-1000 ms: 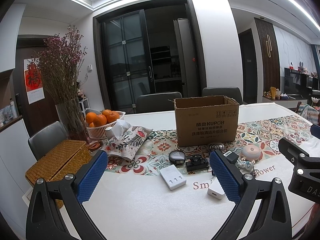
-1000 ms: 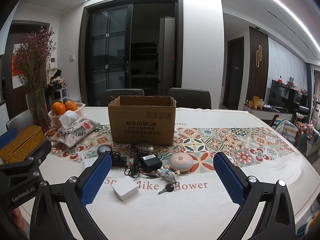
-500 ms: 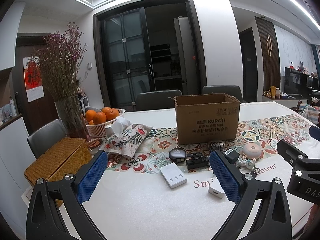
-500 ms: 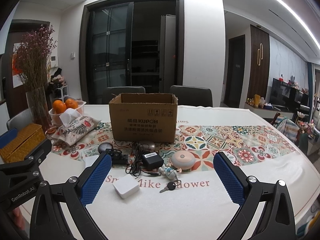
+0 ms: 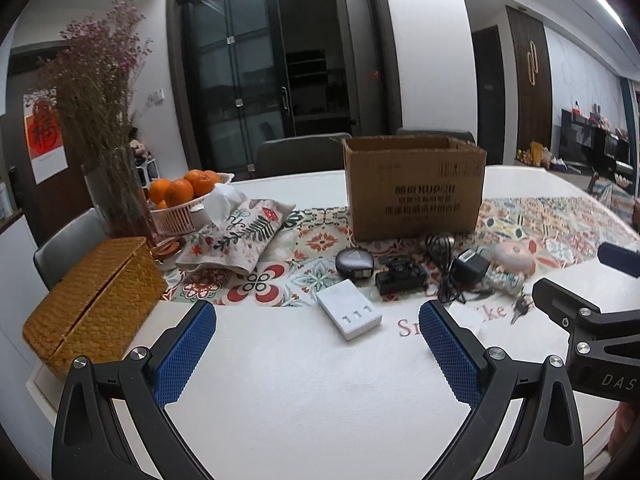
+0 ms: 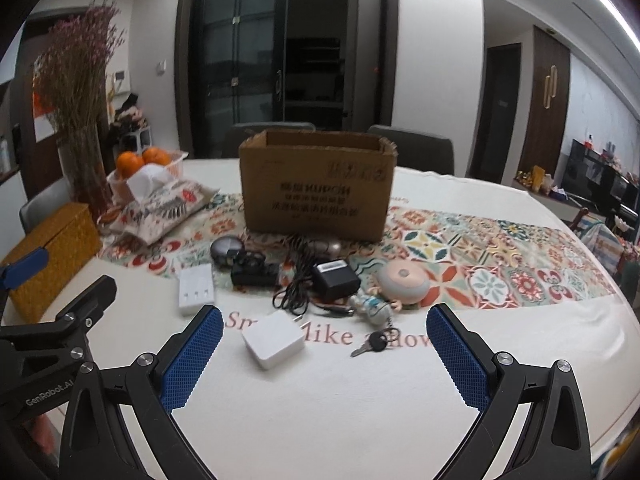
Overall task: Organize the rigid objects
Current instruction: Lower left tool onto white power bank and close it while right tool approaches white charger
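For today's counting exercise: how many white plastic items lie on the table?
2: a flat white case left of the black items, and a white plug adapter nearer the right gripper.

walls white | doors (image 6: 256,60) dark glass | chairs (image 5: 304,154) grey

Black gripper (image 6: 324,356) frames, blue textured pads (image 6: 192,356), silver screws.

Both tools closer to clutter; left tool (image 5: 316,354), right tool (image 6: 324,356).
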The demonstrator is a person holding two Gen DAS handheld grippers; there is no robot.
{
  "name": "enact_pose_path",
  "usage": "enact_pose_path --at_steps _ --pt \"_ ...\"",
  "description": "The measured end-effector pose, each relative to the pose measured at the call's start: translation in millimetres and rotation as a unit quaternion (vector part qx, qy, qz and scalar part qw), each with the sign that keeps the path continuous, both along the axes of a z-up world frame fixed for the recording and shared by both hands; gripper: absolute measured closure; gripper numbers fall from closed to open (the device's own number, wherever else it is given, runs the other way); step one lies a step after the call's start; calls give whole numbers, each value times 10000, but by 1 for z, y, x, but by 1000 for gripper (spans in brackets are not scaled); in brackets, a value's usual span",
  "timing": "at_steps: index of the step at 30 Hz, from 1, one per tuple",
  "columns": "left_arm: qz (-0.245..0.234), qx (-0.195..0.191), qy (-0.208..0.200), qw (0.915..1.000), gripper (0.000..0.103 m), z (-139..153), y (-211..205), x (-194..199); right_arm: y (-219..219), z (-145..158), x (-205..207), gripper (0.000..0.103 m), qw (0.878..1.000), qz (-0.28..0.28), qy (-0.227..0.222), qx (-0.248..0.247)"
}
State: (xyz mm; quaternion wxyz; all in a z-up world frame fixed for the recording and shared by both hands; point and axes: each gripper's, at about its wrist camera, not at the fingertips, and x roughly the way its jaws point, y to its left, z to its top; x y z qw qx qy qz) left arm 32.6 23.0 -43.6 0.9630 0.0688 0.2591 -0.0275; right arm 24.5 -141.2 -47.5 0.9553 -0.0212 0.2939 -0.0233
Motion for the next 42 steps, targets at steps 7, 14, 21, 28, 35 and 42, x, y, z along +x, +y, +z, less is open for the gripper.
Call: enact_pose_path --at_steps 7,14,21,28,35,42 --pt "-397 247 238 9986 0 -19 7 24 16 -20 24 0 9987 203 422 -183" --pt "-700 516 404 9954 0 -34 12 47 33 -36 41 0 9965 358 626 -415" --pt "-824 648 516 9932 0 -45 11 76 40 -55 62 0 9929 425 1014 -458" --pt "-1337 485 645 9877 0 -51 0 99 36 -74 77 0 9893 495 1374 -68" --pt "-1896 591 801 9768 0 -66 -11 120 34 -87 91 0 9888 437 1429 45" --pt "-2175 674 1099 9675 0 -80 -14 135 41 -95 98 1 9881 454 1461 -153"
